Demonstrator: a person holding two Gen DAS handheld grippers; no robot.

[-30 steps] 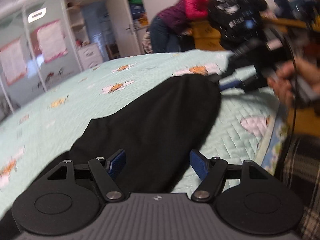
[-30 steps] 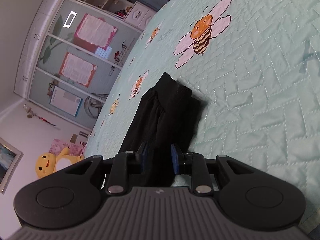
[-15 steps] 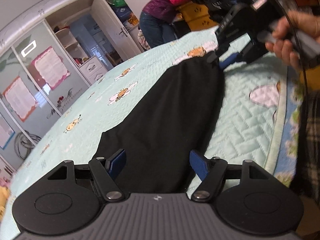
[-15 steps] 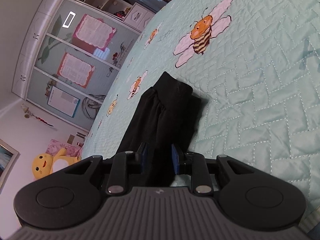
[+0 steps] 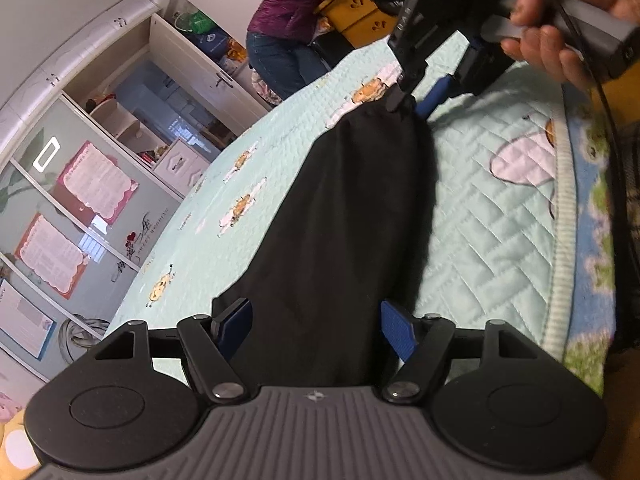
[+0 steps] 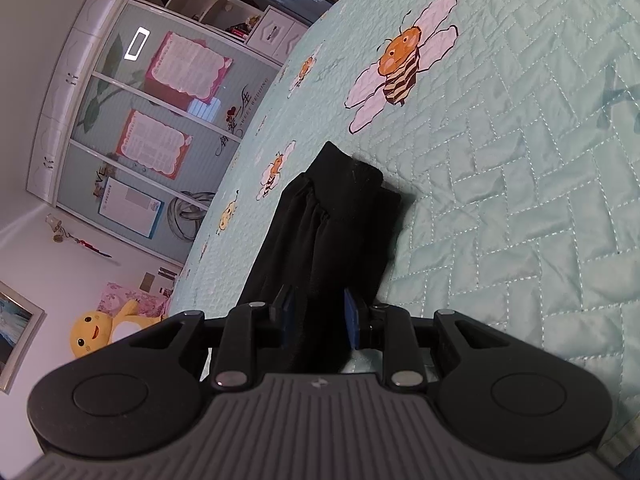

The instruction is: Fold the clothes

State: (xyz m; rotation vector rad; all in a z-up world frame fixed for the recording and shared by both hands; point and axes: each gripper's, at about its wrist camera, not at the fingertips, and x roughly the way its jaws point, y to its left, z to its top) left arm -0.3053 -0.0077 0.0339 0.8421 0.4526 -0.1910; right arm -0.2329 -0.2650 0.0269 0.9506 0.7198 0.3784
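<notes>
Trousers (image 5: pixel 340 216) stretch along the bed (image 5: pixel 500 216) near its edge, right tool (image 6: pixel 316 316) clenched on one end, left tool (image 5: pixel 316 320) spread wide, straddling the other end, ungripped.

A mint quilted bedspread (image 6: pixel 520 168) printed with bees is the landmark. Beyond its far edge stands a white wardrobe (image 5: pixel 132 128) with pink posters on its glass doors. A yellow plush toy (image 6: pixel 94 332) sits beside the bedspread's far corner.
</notes>
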